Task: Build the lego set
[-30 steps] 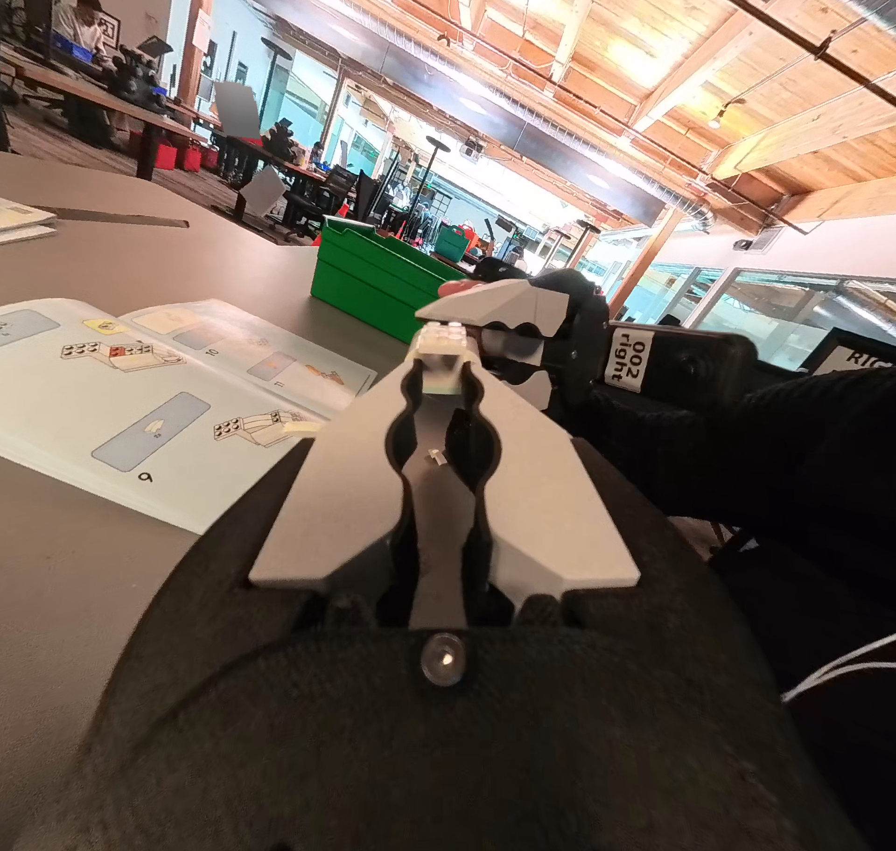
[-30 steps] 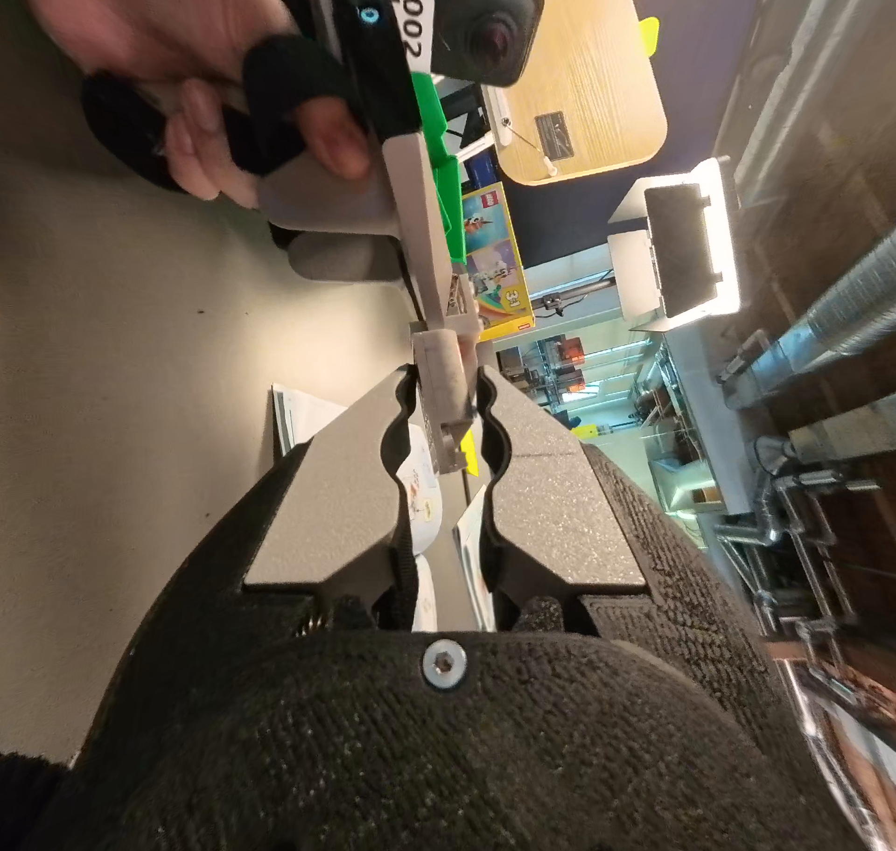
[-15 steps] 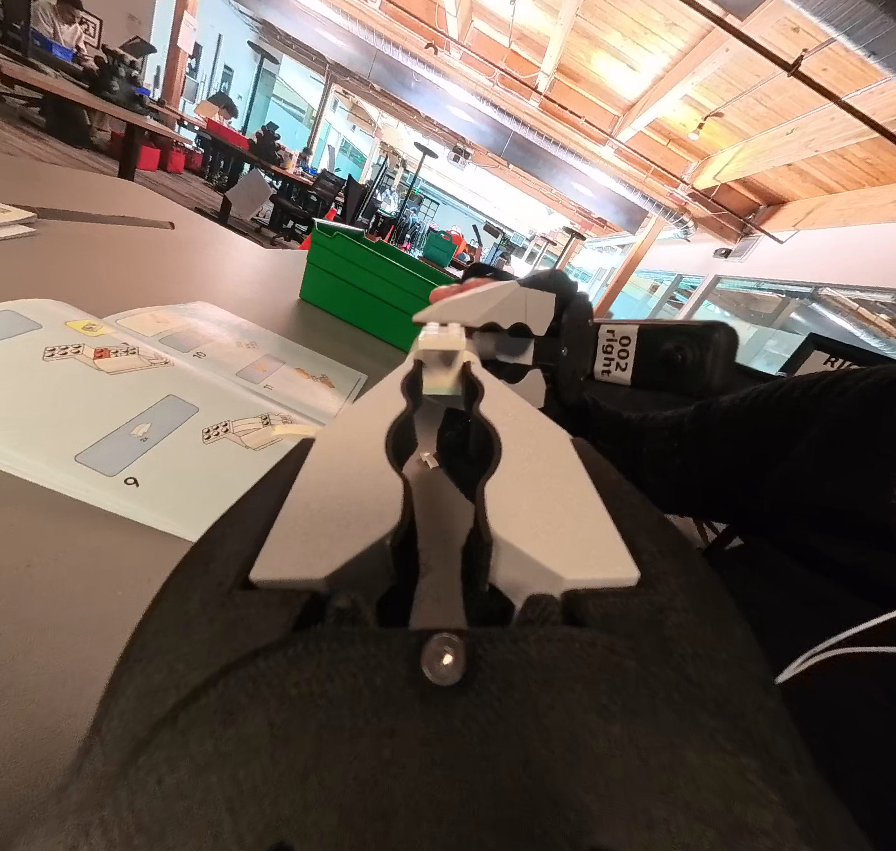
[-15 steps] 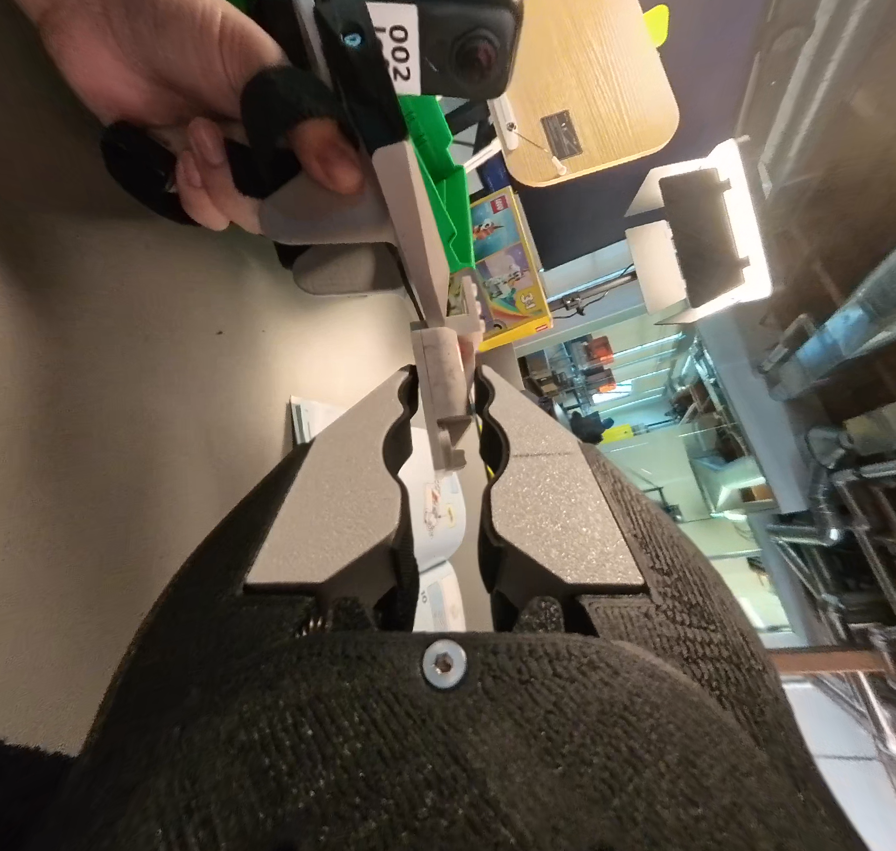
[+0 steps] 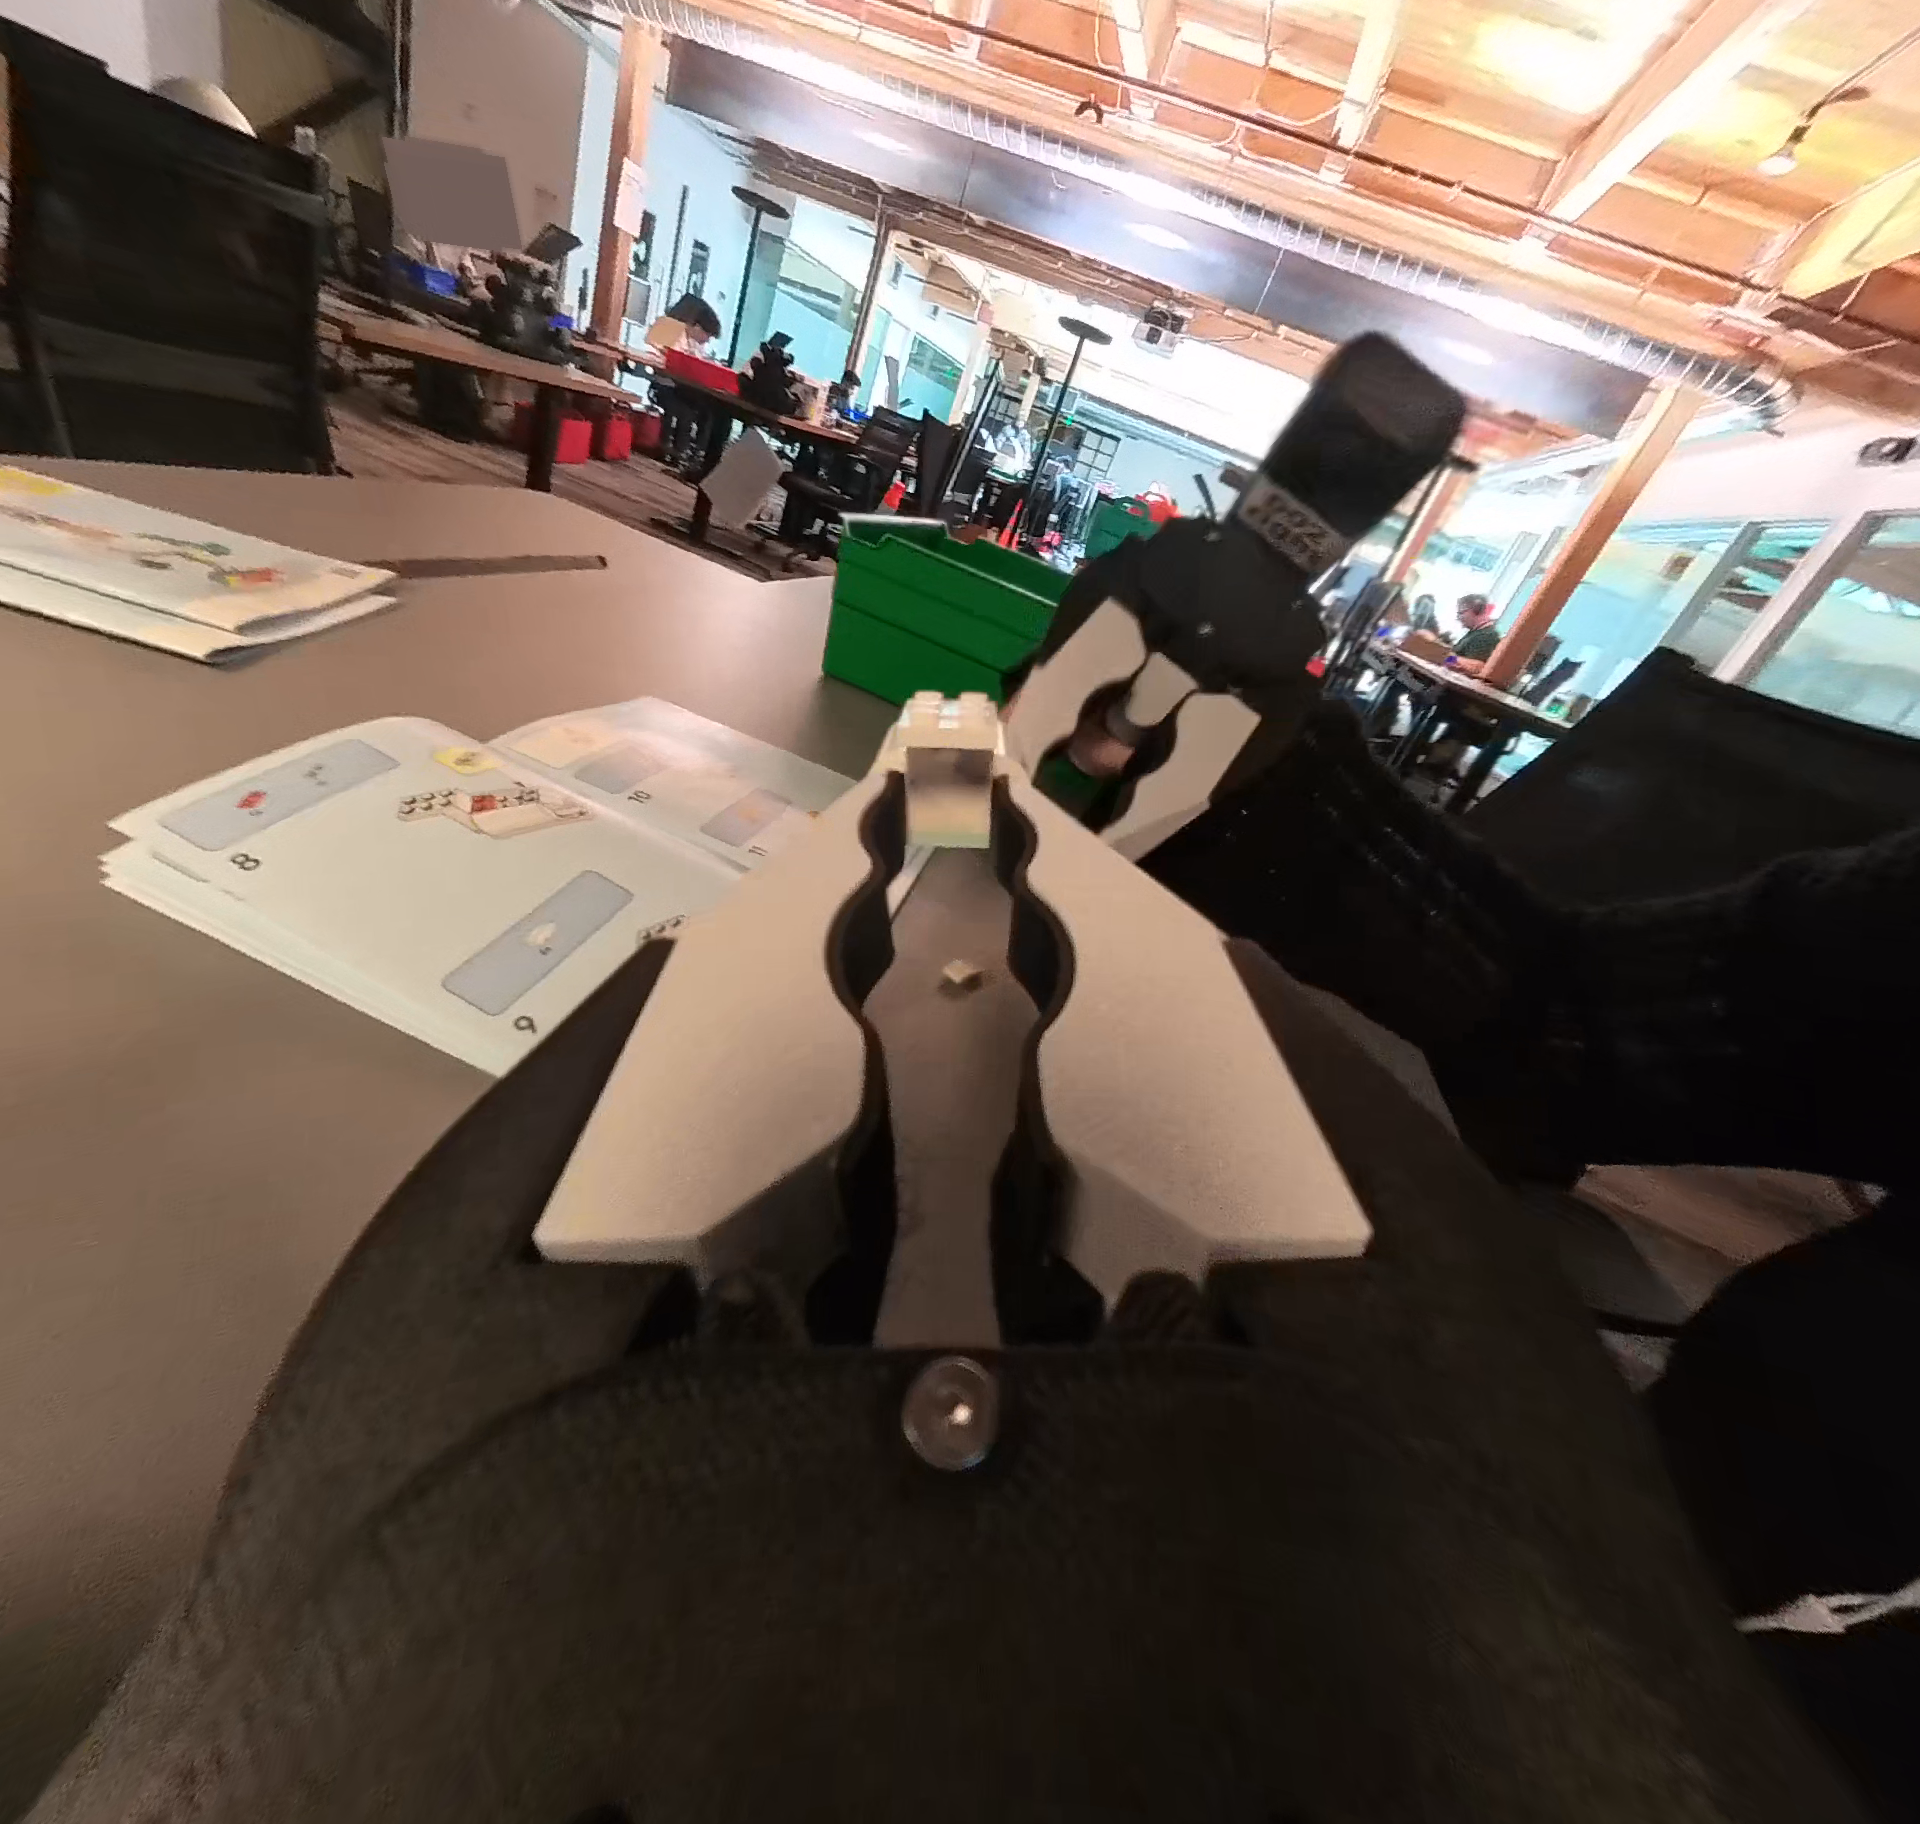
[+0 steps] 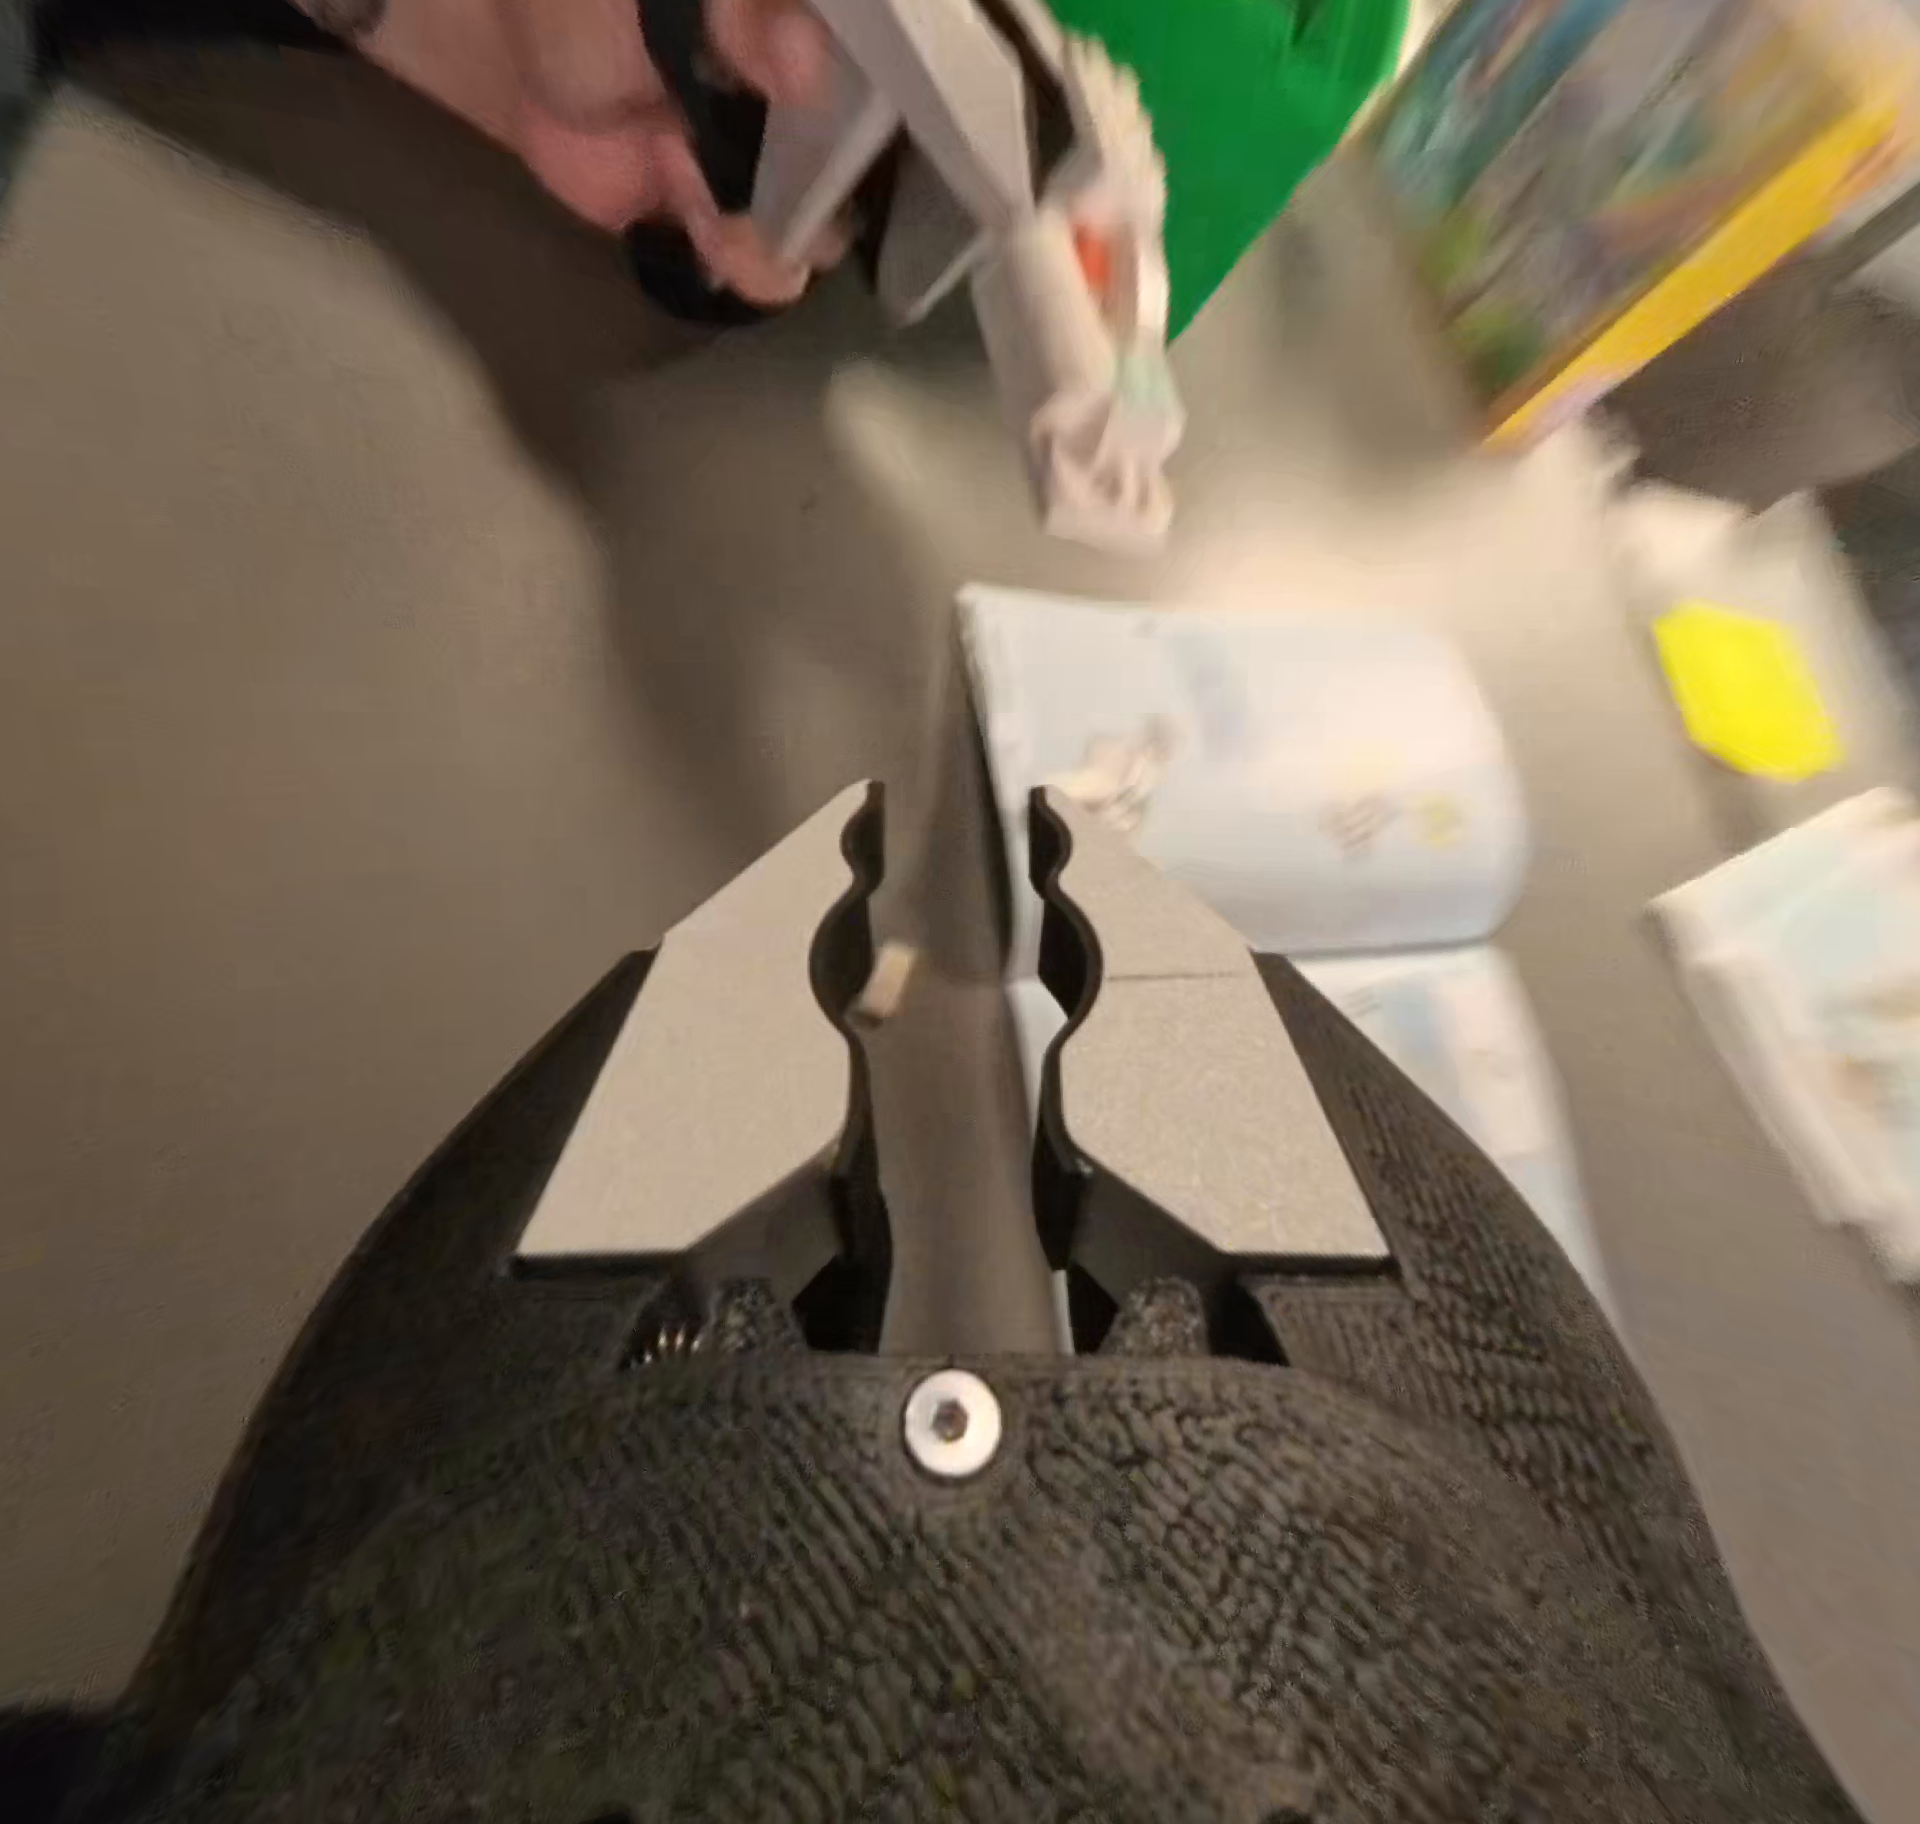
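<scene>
My left gripper [image 5: 948,787] is shut on a small white lego assembly [image 5: 945,777] and holds it above the grey table [image 5: 260,1099]. In the blurred right wrist view the left gripper [image 6: 1049,216] comes in from the top, with the white assembly [image 6: 1101,424] hanging from its tips. My right gripper [image 6: 956,798] is open and empty, below and apart from the assembly. It also shows in the left wrist view [image 5: 1075,777], just right of the assembly, jaws apart. A tiny white piece [image 6: 888,979] lies on the table under my right gripper; it also shows in the left wrist view [image 5: 961,979].
An open instruction booklet [image 5: 436,860] lies on the table to the left, also in the right wrist view [image 6: 1299,756]. A green bin [image 5: 925,621] stands behind it. A colourful lego box [image 6: 1621,143], a yellow piece [image 6: 1745,704] and more booklets [image 5: 177,579] lie around. The grippers' ends are close to 10 cm from one another.
My right gripper has let go of the white assembly, opened and swung away from it. My left gripper still holds the assembly and has turned a little.
</scene>
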Motion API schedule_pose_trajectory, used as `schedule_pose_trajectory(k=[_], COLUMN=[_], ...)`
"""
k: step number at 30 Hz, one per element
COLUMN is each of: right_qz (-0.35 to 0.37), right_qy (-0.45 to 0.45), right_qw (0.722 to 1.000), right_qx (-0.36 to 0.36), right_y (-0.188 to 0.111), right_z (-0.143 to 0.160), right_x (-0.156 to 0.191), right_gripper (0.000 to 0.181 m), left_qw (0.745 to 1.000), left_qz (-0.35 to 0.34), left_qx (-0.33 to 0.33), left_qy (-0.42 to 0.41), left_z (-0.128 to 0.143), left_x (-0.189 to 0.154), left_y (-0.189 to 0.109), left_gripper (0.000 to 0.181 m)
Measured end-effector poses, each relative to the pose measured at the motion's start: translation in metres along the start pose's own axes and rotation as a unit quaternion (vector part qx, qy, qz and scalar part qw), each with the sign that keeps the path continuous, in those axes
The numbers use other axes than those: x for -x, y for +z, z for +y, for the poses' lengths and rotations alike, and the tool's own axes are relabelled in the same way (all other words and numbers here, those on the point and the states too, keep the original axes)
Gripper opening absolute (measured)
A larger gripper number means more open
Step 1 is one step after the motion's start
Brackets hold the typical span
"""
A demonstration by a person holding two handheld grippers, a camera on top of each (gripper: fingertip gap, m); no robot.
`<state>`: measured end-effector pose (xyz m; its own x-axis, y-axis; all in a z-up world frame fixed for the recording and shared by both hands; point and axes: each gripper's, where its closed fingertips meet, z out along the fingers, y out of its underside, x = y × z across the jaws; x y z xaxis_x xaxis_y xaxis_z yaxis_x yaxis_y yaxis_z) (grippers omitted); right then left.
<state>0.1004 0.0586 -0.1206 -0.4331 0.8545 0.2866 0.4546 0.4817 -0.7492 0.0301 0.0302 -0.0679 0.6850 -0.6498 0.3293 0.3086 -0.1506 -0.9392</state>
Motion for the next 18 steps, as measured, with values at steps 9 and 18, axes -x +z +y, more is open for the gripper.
schedule_pose_trajectory(k=[9, 18], right_qz=[-0.042, 0.055], right_qy=[0.123, 0.168], right_qw=[0.987, 0.984], right_qx=[0.099, 0.015], right_y=[0.012, 0.045], right_z=[0.049, 0.015], right_x=[0.003, -0.029], right_gripper=[0.025, 0.029], left_qw=[1.0, 1.0], left_qz=[-0.007, -0.013], left_qx=[-0.002, -0.002], left_qy=[0.013, 0.02], left_z=[-0.002, -0.001], left_x=[0.001, 0.001], left_y=[-0.001, -0.001], left_gripper=[0.015, 0.015])
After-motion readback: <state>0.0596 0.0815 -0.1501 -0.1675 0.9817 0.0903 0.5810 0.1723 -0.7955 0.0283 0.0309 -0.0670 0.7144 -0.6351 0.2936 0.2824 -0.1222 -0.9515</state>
